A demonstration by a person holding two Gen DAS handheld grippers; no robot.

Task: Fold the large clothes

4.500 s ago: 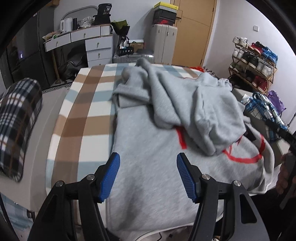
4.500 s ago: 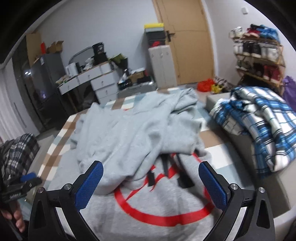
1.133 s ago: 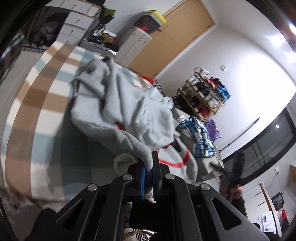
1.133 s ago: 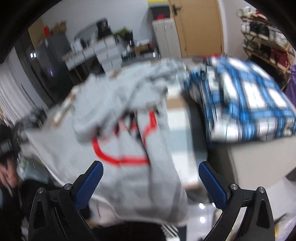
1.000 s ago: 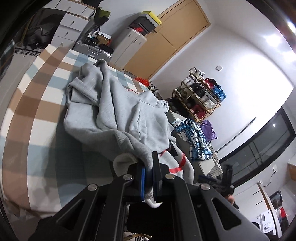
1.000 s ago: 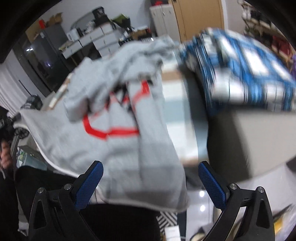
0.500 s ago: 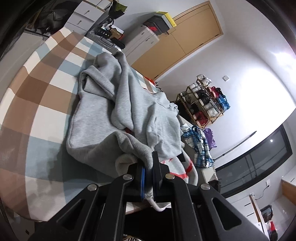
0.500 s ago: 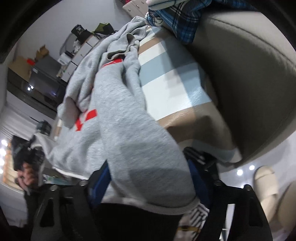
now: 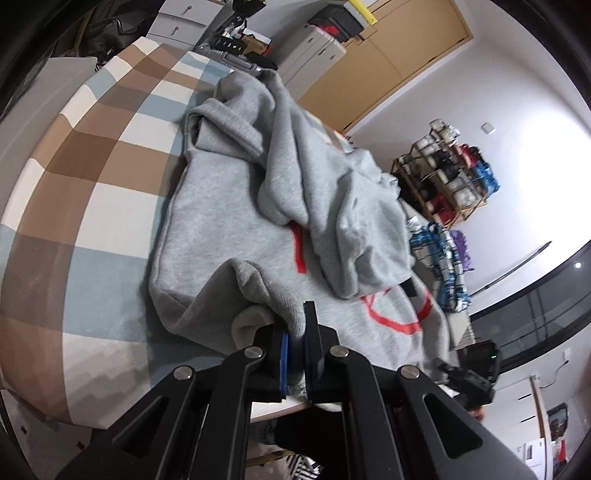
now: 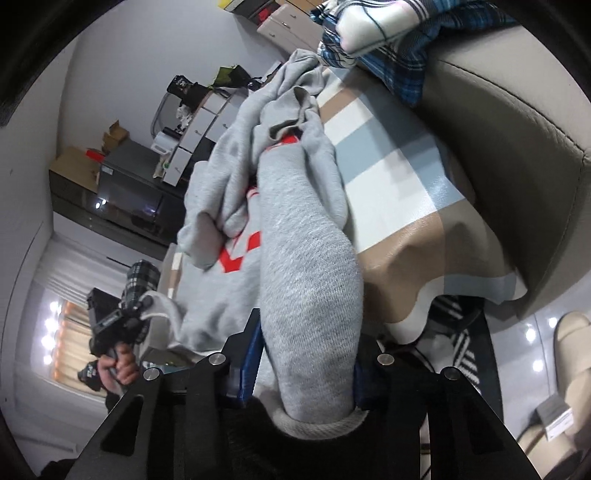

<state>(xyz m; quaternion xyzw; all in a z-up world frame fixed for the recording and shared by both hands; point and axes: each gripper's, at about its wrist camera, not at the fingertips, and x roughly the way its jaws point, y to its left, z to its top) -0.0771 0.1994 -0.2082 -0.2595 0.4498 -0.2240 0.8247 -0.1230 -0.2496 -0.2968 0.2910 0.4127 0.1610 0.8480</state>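
A large grey sweatshirt (image 9: 236,229) with a red print lies crumpled on the checked bed cover (image 9: 103,206); its sleeves and hood are heaped on its body. My left gripper (image 9: 293,347) is shut on the hem at the near left corner. In the right wrist view the sweatshirt (image 10: 291,206) runs away from me, and my right gripper (image 10: 303,369) has its jaws closed on a thick bunch of the hem at the near right corner. The left gripper also shows in the right wrist view (image 10: 122,317), holding the other corner.
A blue plaid blanket (image 10: 388,33) lies on a beige padded bench (image 10: 517,147) beside the bed. A shoe rack (image 9: 450,184), drawers and a wooden door (image 9: 388,62) stand beyond. The bed's near edge (image 10: 461,291) drops to a glossy floor.
My right gripper has closed from wide open onto the hem at the bed's near right corner. My left gripper keeps its hold and has lowered the hem corner toward the bed.
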